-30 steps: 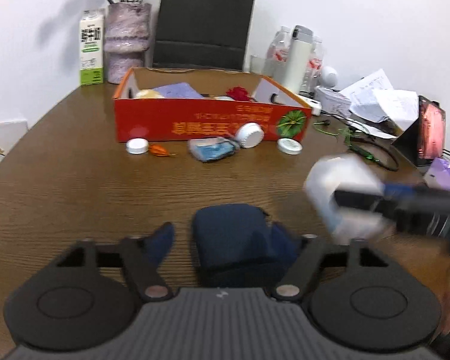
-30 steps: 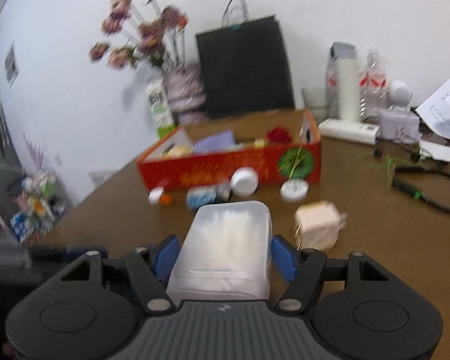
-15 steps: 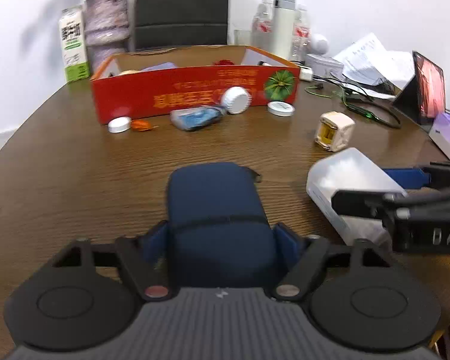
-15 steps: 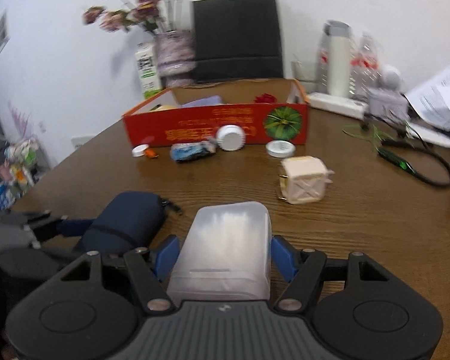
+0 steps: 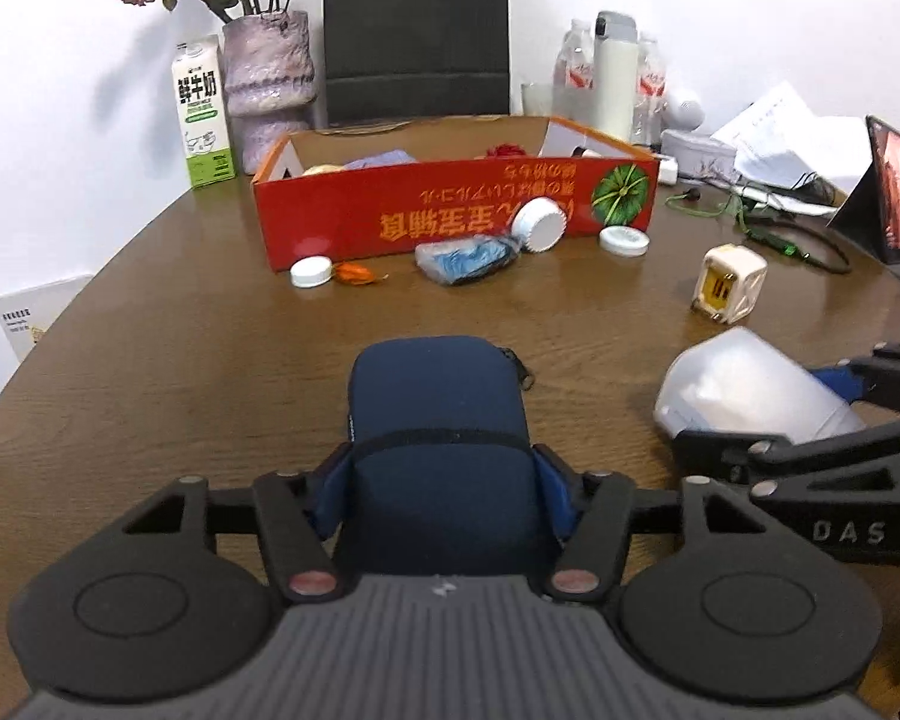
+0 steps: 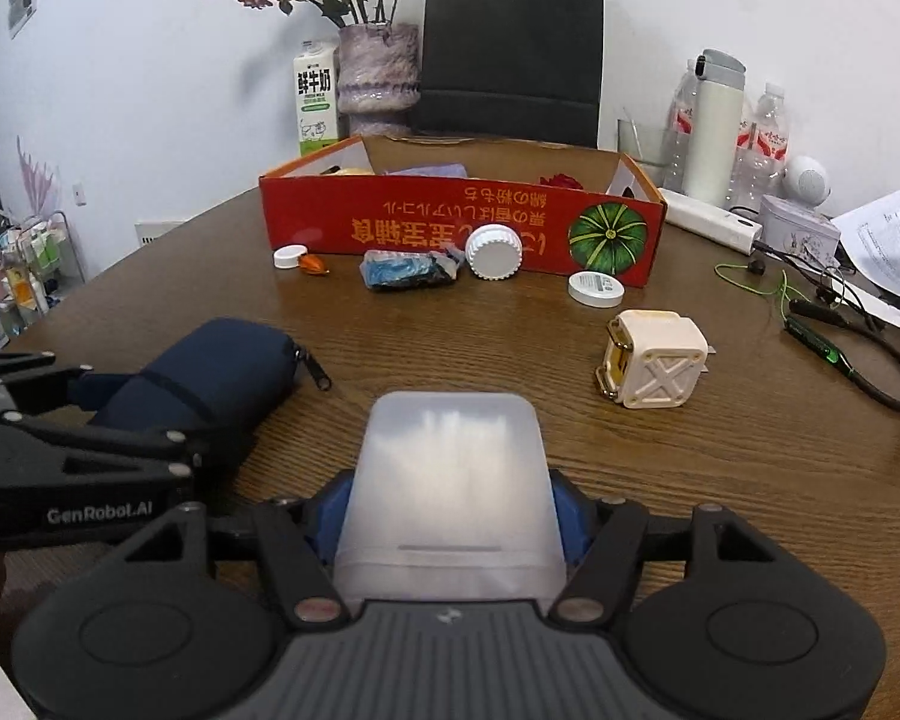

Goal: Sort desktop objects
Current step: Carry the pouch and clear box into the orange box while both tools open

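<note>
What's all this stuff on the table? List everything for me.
table: one, brown wood, under everything
box: one, red, far middle, open top
white caps: three, before the box
blue packet: one, before the box
cream cube: one, right of centre
milk carton: one, white-green, beside vase
vase: one, purple, dried flowers
black bag: one, behind box
navy pouch: one, between left gripper's closing pads
frosted container: one, between right gripper's closing pads
left gripper: black
right gripper: black

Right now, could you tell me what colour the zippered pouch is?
Dark navy blue; the zippered pouch shows best in the left wrist view.
</note>
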### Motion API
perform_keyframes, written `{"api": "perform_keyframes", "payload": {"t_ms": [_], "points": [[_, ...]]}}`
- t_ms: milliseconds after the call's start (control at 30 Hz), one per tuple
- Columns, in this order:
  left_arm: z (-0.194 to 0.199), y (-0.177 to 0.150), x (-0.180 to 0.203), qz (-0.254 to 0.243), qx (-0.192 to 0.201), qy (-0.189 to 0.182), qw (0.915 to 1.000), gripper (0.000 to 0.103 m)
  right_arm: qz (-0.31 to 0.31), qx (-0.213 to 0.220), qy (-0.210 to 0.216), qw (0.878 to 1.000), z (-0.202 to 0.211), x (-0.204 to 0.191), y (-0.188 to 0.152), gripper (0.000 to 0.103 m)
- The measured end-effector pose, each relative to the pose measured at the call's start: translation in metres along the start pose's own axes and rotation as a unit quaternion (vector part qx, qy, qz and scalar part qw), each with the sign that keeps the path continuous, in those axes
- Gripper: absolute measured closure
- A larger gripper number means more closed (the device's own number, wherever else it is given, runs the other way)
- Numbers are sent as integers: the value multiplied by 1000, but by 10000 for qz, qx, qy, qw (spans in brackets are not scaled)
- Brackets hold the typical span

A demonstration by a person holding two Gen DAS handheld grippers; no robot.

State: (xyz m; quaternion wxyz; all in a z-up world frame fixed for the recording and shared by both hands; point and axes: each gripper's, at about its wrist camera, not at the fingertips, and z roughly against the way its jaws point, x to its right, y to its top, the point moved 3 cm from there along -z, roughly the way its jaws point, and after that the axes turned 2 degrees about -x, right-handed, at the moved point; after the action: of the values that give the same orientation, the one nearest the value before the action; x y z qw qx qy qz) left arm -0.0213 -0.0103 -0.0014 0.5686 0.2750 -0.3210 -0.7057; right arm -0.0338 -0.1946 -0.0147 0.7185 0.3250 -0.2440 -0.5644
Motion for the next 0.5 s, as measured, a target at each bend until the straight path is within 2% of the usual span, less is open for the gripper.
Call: {"api": "perform_keyframes", "payload": {"t_ms": [133, 267, 367, 433, 500], "points": [[9, 27, -11, 299, 239, -317, 9988, 42, -371, 244, 338, 9984, 9, 13, 18, 39], [12, 92, -29, 543, 656, -673, 9941, 42, -504, 670, 581, 9948, 11, 37, 73, 39], [-6, 155, -39, 659, 885, -721, 9913, 42, -474, 989, 351, 9934, -3, 56, 133, 39], [-31, 192, -41, 667, 850, -710, 9916, 42, -448, 1083, 219, 9929, -22, 64, 173, 39], [-68, 224, -44, 766, 605, -618, 9933, 42, -515, 968, 26, 9940, -52, 72, 207, 39]]}}
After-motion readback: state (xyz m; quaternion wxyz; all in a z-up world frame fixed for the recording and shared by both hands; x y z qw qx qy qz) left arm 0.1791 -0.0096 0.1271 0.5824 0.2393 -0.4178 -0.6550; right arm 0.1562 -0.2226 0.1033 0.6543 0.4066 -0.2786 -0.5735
